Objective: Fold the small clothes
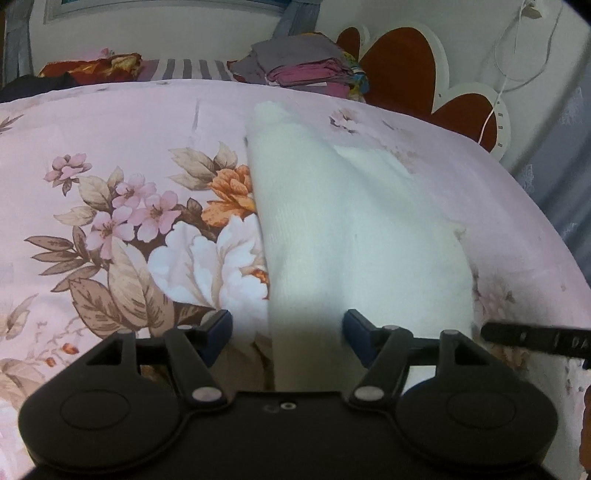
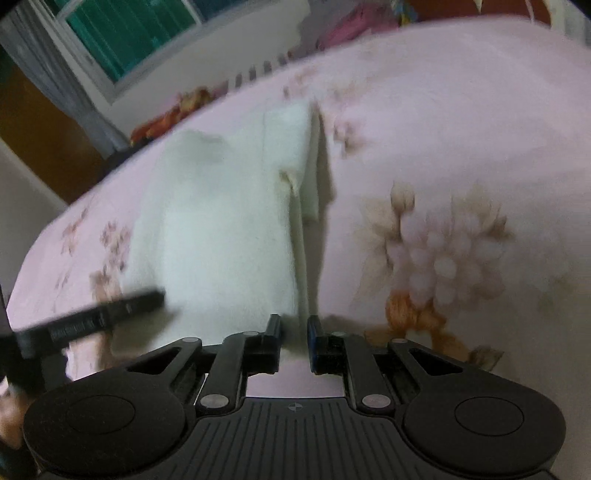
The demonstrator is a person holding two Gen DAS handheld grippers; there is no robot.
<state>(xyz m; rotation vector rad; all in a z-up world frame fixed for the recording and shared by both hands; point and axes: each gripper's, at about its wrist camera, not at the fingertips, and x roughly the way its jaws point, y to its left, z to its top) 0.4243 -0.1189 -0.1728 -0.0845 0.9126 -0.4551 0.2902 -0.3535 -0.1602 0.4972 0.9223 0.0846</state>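
Note:
A small white knitted garment (image 1: 351, 229) lies lengthwise on the pink floral bedspread (image 1: 110, 166), partly folded. My left gripper (image 1: 288, 332) is open, its blue-padded fingers astride the garment's near left edge. In the right wrist view the same garment (image 2: 221, 229) is blurred. My right gripper (image 2: 294, 339) has its jaws close together around the garment's near right edge, which looks lifted. The right gripper's finger shows as a black bar in the left wrist view (image 1: 535, 341), and the left one in the right wrist view (image 2: 103, 317).
A stack of folded clothes (image 1: 306, 66) sits at the far side of the bed. Red and white heart-shaped headboard panels (image 1: 406, 62) stand behind it. A dark patterned cloth (image 1: 92, 68) lies at the far left. A window (image 2: 129, 33) is beyond the bed.

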